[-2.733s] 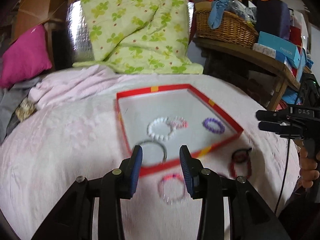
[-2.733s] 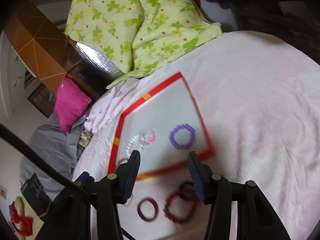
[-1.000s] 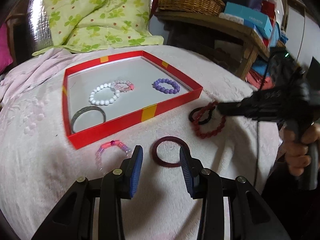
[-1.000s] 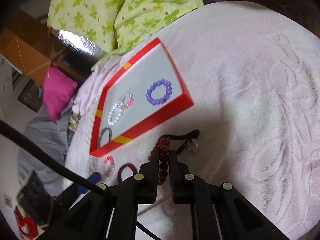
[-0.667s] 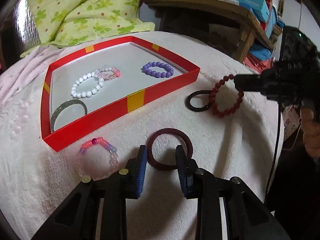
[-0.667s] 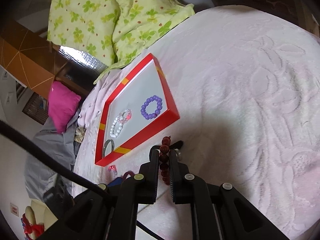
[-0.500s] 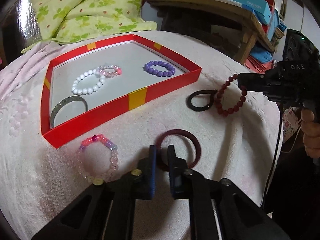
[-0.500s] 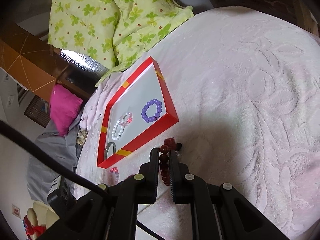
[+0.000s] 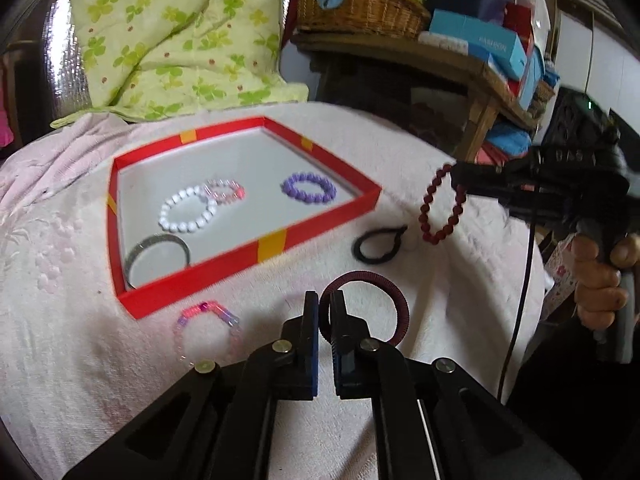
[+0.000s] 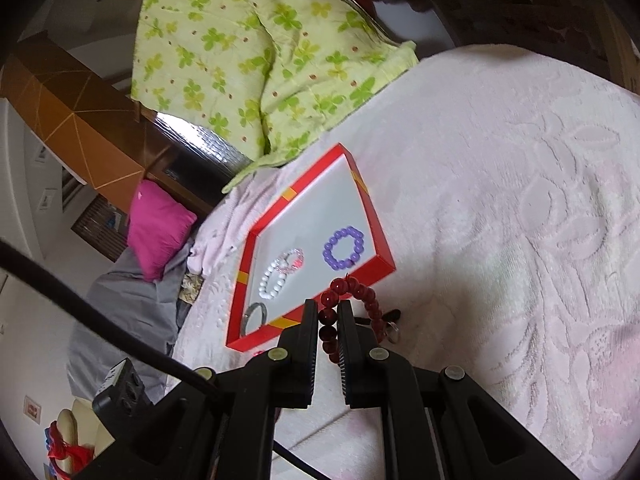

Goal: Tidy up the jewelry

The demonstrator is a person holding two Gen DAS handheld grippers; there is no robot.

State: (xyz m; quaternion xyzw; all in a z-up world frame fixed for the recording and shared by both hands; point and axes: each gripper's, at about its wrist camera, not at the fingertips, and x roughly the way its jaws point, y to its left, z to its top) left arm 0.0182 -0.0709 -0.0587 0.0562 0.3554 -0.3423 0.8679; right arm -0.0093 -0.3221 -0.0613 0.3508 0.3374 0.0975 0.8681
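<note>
Both tongs grip: left tongs (image 9: 324,316) clench the maroon ring bangle (image 9: 384,292), right tongs (image 10: 328,318) the dark-red beaded bracelet (image 10: 362,294). Four pieces lie inside the red-rimmed tray (image 9: 256,250); seemingly two more remain beside it on the bed.

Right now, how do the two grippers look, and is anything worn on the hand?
Both grippers, left gripper and right gripper, are matte black plastic with angular arms, silver rivets and two flat jaws lined with dark blue ribbed pads. The right one has a pistol-style handle, faint white lettering and a black cable. The hand on it is bare; no sleeve shows.
</note>
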